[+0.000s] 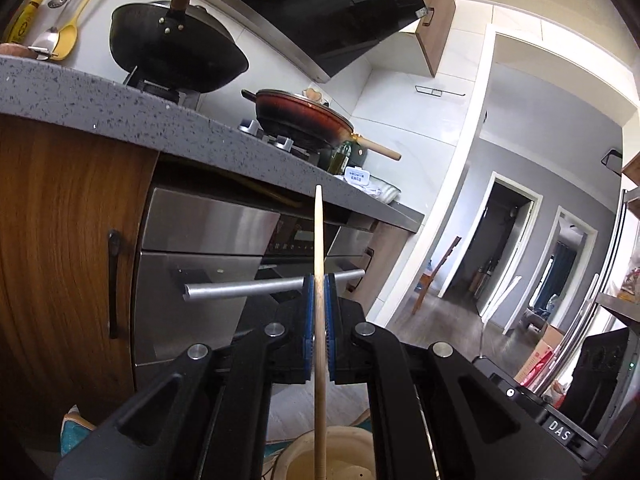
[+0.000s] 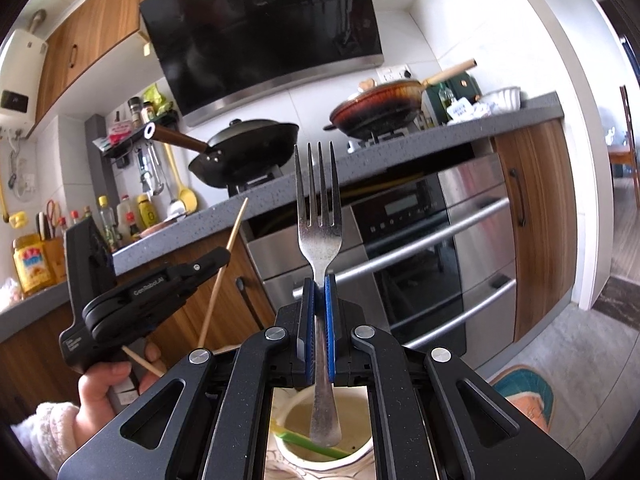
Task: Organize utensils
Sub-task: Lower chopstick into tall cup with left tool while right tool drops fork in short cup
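Note:
My left gripper (image 1: pixel 319 284) is shut on a wooden chopstick (image 1: pixel 319 248), held upright with its lower end over a cream holder cup (image 1: pixel 304 456). In the right wrist view the left gripper (image 2: pixel 222 256) shows at the left with the chopstick (image 2: pixel 236 224) slanting through it. My right gripper (image 2: pixel 319 284) is shut on a metal fork (image 2: pixel 319 216), tines up, handle end down inside the cream utensil cup (image 2: pixel 360 456). A green utensil (image 2: pixel 308 444) lies in that cup.
A grey counter (image 2: pixel 400 144) carries a black wok (image 2: pixel 248 148) and a red pan (image 2: pixel 380 104) on the stove. A steel oven with bar handles (image 2: pixel 420 256) stands below. Bottles (image 2: pixel 128 216) and hanging utensils line the left wall. A mat (image 2: pixel 524 396) lies on the floor.

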The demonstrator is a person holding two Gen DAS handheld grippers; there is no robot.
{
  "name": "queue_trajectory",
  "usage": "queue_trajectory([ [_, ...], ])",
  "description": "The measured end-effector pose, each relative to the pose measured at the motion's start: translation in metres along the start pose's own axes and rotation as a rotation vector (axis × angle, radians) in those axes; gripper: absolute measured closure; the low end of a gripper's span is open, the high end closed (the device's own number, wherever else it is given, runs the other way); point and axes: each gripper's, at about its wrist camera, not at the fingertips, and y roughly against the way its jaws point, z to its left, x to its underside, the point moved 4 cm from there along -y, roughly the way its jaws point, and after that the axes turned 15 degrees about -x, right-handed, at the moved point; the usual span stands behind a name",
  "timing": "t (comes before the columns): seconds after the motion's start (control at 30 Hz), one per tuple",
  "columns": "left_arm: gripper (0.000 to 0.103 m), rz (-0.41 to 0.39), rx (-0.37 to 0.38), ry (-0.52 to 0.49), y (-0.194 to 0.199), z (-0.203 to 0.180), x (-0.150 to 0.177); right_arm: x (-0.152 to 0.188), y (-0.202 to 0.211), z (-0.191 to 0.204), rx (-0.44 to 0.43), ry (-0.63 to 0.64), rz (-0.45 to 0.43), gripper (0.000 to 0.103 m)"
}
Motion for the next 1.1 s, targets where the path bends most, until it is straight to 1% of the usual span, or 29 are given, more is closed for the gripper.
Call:
queue_trajectory([
  [0.17, 0.098, 0.018, 0.007, 0.027, 0.005, 0.013, 0.006, 0.009, -0.004, 0.0, 0.004, 0.004, 0.028, 0.097],
  [0.43, 0.098, 0.059, 0.054, 0.04, 0.017, 0.025, 0.013, 0.024, -0.004, -0.003, 0.012, -0.009, 0.088, 0.097],
  [0.6, 0.098, 0.128, 0.158, 0.025, 0.023, 0.027, 0.018, 0.033, -0.001, -0.005, 0.003, -0.026, 0.113, 0.097],
  [0.73, 0.098, 0.131, 0.13, 0.018, 0.03, 0.037, 0.021, 0.038, 0.0, -0.006, 0.001, -0.033, 0.129, 0.097],
  [0.87, 0.098, 0.11, 0.082, -0.001, 0.042, 0.048, 0.024, 0.041, -0.003, -0.007, -0.002, -0.041, 0.151, 0.097],
  [0.93, 0.098, 0.113, 0.065, -0.004, 0.045, 0.052, 0.026, 0.044, -0.005, -0.008, 0.006, -0.038, 0.17, 0.097],
  [1.03, 0.098, 0.129, 0.018, -0.012, 0.047, 0.059, 0.033, 0.047, -0.009, -0.008, 0.013, -0.039, 0.191, 0.097],
  [1.07, 0.098, 0.13, -0.021, -0.027, 0.048, 0.06, 0.036, 0.048, -0.01, -0.008, 0.014, -0.035, 0.197, 0.097],
  [1.1, 0.098, 0.128, -0.044, -0.039, 0.049, 0.061, 0.038, 0.049, -0.011, -0.008, 0.02, -0.029, 0.202, 0.097],
])
